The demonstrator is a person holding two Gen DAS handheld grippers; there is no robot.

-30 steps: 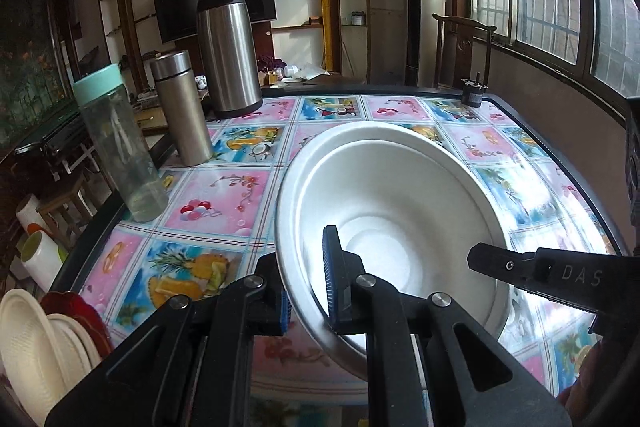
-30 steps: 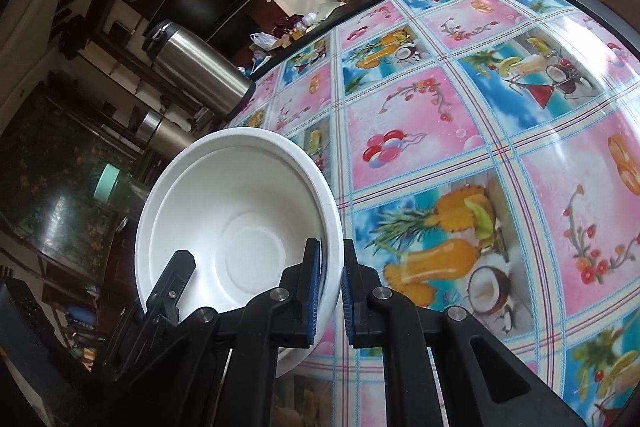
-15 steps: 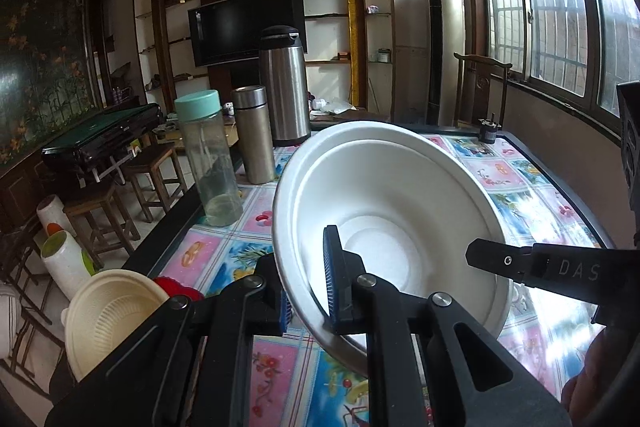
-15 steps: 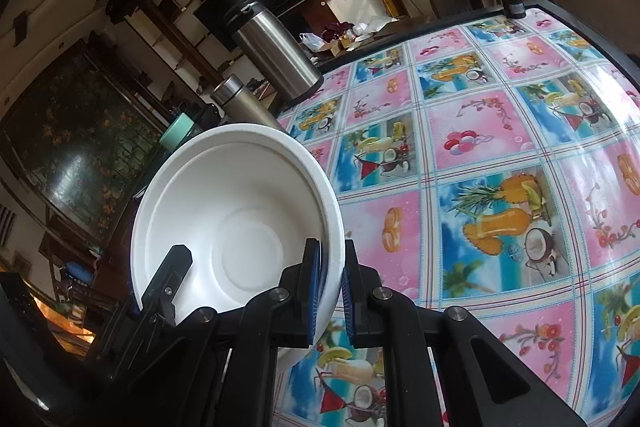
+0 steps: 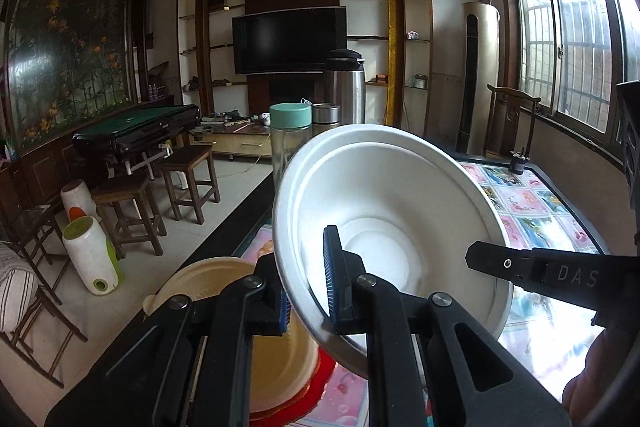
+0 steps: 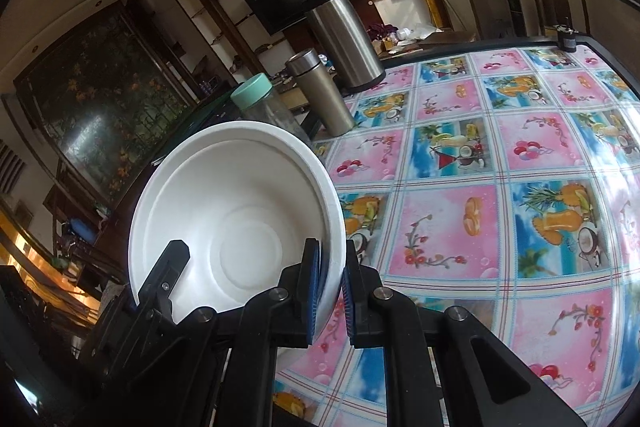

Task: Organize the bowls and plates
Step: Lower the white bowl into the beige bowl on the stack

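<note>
While both grippers, left (image 5: 306, 291) and right (image 6: 330, 291), pinch the white bowl's (image 5: 384, 219) rim, a beige bowl (image 5: 276, 355) sits at 7 o'clock by the table (image 6: 500, 227) edge.

both wrist views look close along their jaws, sharing the white bowl (image 5: 400, 227) (image 6: 236, 211).

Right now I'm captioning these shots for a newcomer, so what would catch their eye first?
The white bowl, tilted in mid-air, fills both views, with the left gripper and right gripper each clamped on its rim at opposite sides. Below it, at the table's near left edge, a cream bowl sits on a red plate. The bright fruit-print tablecloth spreads to the right.
</note>
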